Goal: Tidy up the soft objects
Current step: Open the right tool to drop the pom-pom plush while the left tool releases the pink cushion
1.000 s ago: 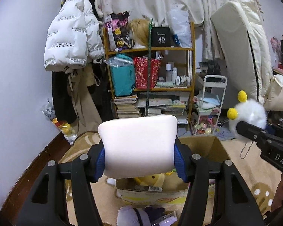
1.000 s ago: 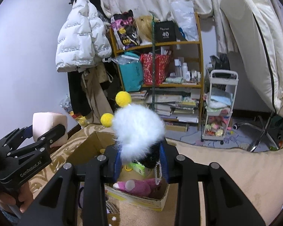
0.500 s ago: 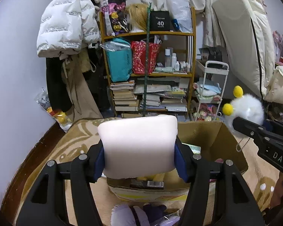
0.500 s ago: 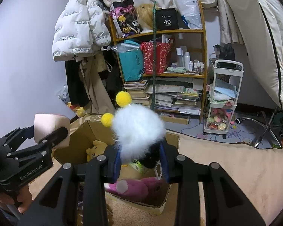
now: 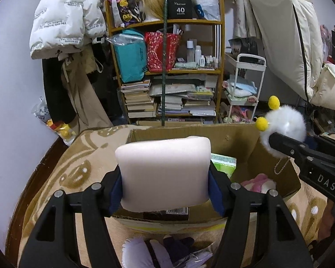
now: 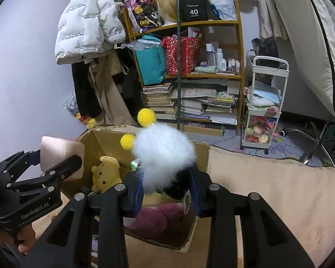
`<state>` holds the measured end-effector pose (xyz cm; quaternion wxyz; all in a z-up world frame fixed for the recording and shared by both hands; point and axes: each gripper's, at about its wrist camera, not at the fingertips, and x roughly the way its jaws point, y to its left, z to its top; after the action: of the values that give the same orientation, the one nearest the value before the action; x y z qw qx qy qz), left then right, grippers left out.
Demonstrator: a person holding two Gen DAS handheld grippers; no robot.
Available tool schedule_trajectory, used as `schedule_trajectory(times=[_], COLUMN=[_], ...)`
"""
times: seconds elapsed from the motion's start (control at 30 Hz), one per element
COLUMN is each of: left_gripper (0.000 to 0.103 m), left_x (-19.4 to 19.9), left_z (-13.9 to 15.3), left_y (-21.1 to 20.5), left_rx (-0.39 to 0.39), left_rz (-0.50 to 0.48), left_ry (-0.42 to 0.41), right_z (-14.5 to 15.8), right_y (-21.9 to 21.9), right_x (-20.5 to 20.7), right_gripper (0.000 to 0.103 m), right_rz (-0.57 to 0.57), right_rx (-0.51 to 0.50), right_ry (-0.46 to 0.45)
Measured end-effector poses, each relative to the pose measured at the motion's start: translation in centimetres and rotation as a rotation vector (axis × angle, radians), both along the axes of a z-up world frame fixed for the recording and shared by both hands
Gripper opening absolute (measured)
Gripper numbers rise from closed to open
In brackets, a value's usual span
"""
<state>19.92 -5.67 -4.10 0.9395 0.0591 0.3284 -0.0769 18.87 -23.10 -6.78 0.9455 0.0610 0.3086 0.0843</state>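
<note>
Right wrist: cardboard box holds yellow bear; right gripper pinches white pompom.

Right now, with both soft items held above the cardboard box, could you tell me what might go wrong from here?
1. The left tongs are opening with the pink foam block between them, near the cardboard box's front edge; it might tip out onto the rug.
2. The white fluffy toy in the right tongs trails a bead chain, which might snag on a finger at release.
</note>
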Motion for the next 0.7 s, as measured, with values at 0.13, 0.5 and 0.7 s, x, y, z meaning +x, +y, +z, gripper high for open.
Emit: schedule_trajectory(times=[0.13,0.5,0.7], left_gripper=[0.064,0.067,0.069], left_x=[0.16,0.23,0.41], left_z=[-0.3,-0.41,-0.47], left_y=[0.08,0.1,0.28], left_rx=[-0.012,-0.006,-0.01], left_rz=[0.0,0.004,0.013], left_ry=[0.018,0.027,0.037], right_z=[-0.1,-0.51,-0.49], right_y=[-0.02,0.05,-0.03], right_x=[-0.04,-0.02,-0.06], right_gripper=[0.037,0.037,0.042], right_rz=[-0.001,0.012,0.014], right_rx=[-0.005,-0.012,0.0], right_ry=[0.002,0.008,0.011])
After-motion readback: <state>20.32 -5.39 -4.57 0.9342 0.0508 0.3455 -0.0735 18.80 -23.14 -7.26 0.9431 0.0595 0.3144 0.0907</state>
